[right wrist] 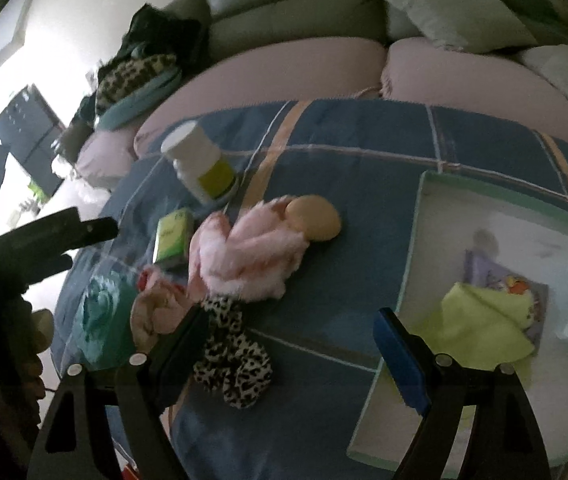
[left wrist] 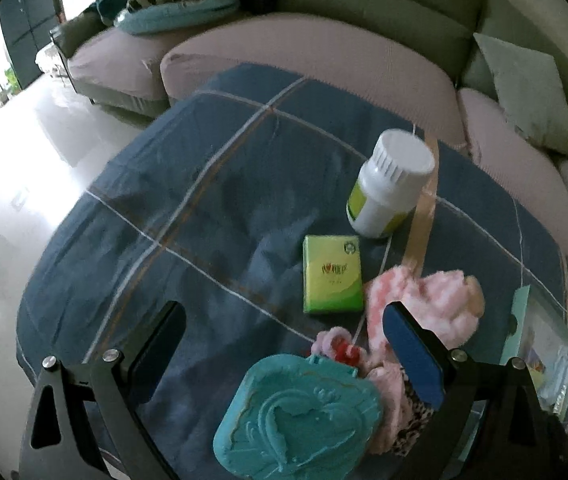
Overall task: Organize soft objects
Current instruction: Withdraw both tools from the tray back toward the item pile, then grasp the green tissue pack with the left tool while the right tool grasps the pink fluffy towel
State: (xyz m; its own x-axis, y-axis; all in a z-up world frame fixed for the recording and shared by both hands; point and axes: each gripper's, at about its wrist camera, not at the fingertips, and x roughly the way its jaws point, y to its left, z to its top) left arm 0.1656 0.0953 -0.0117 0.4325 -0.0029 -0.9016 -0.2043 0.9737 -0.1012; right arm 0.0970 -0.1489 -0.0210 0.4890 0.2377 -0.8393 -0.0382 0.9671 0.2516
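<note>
Right wrist view: our right gripper (right wrist: 296, 344) hangs released, leopard-print cloth (right wrist: 231, 364) by its left finger, white tray (right wrist: 412, 248) at its right.

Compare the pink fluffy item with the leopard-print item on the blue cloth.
The pink fluffy item is plain pale pink with long shaggy pile; the leopard-print item is white with dark spots and looks shorter-piled. The pink one appears bulkier and lies farther from the right gripper; the leopard one lies nearer, by its dark finger. Both are soft, lie touching on the blue cloth, outside the box.
</note>
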